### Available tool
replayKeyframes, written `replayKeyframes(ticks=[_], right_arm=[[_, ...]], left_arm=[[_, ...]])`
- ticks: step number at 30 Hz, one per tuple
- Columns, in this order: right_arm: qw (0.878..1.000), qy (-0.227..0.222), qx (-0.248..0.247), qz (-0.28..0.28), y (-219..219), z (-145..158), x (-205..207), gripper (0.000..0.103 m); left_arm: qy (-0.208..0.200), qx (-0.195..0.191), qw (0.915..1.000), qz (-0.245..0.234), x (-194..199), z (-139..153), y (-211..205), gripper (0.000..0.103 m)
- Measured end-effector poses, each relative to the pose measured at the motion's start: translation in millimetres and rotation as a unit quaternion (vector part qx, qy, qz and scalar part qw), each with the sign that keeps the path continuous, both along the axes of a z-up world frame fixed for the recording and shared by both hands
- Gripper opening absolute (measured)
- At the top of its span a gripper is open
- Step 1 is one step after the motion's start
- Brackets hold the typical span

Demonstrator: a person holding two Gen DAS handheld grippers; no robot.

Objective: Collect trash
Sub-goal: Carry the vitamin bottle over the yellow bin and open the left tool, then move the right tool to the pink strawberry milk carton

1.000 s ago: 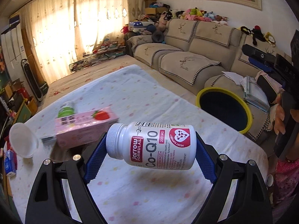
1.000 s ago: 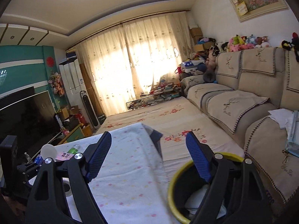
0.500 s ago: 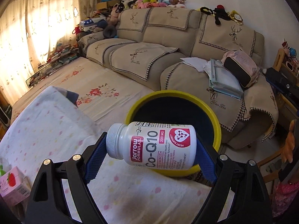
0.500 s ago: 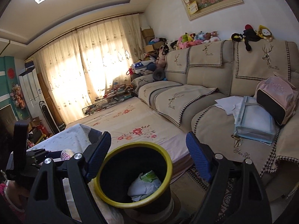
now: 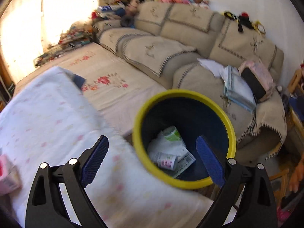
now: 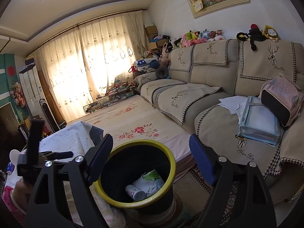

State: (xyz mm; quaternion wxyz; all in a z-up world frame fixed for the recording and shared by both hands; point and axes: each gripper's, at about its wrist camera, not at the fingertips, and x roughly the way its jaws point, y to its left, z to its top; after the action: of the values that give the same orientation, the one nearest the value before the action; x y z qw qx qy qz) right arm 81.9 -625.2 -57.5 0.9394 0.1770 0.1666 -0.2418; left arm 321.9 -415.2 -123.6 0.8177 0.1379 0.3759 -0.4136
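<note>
A dark trash bin with a yellow rim (image 5: 182, 92) stands beside the table; it also shows in the right wrist view (image 6: 172, 161). The white supplement bottle (image 5: 167, 160) lies inside it on crumpled white packaging (image 5: 167, 142), and shows in the right wrist view (image 6: 135, 191) too. My left gripper (image 5: 152, 161) is open and empty above the bin's near rim. My right gripper (image 6: 151, 161) is open and empty above the bin. A pink carton (image 5: 7, 176) lies on the table at the left edge.
The table has a white flowered cloth (image 5: 47, 114). A beige sofa (image 6: 218, 95) with a pink backpack (image 6: 281, 98) and papers (image 6: 258, 121) stands behind the bin. A floral mat (image 6: 133, 117) covers the floor. The left gripper's handle (image 6: 34, 142) shows at left.
My left gripper has opened and let go of the supplement bottle, which now lies in the bin. The right gripper has moved closer over the bin.
</note>
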Motion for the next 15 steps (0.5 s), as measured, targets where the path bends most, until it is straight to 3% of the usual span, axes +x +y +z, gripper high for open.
replayKeyframes(ticks=[6,10,15], right_arm=[[0.998,0.014,0.014,0.052,27,-6,35,0.078],[0.993,0.026,0.021,0.117,66,-6,73,0.078],[0.976,0.044,0.008,0.212,130,-2,123,0.078]], left_arm=[[-0.062,-0.074,0.9907,0.096,-15,39,134,0.097],[-0.086,-0.102,0.9759,0.173,-13,54,231,0.098],[-0.124,-0.085,0.9482,0.280,-11,53,330,0.098]])
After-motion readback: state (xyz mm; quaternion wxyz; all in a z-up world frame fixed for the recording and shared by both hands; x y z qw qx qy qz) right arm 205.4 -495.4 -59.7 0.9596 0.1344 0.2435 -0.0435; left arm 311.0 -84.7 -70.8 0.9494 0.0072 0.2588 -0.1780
